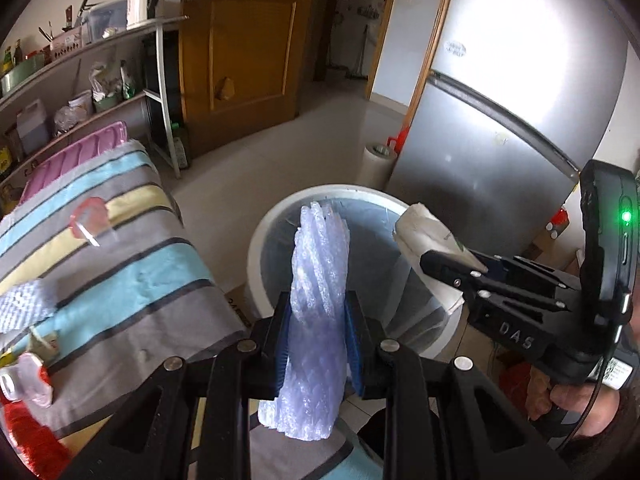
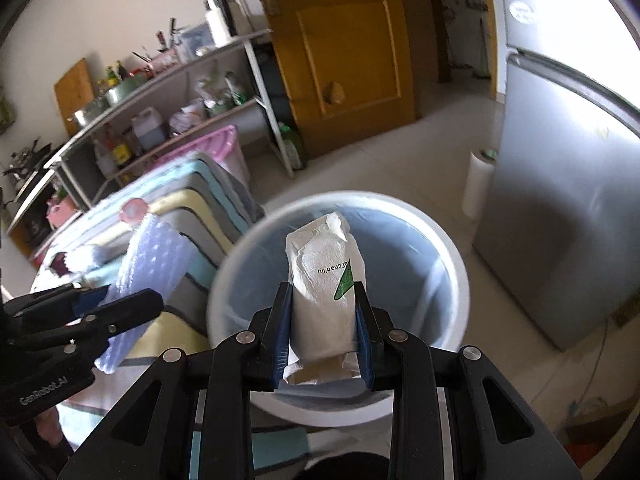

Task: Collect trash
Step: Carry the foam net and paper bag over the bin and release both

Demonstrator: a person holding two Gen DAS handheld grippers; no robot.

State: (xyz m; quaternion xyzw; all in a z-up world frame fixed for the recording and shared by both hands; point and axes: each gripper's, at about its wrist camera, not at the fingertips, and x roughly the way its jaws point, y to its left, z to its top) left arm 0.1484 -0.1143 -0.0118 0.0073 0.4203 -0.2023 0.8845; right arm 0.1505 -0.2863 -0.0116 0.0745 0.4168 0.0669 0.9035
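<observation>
trash in both grips, poised for dropping: left gripper (image 1: 318, 344) clamped on crumpled bubble wrap (image 1: 316, 300), right gripper (image 2: 322, 332) clamped on a white paper bag (image 2: 324, 288), over the white bin's rim (image 2: 448, 248); more litter on the striped cloth's (image 1: 132, 264) edge

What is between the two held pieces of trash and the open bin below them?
Nothing visible. The bin has no lid and its mouth is open. The right gripper holds the white paper bag over it; the left gripper holds the bubble wrap at its near rim.
</observation>
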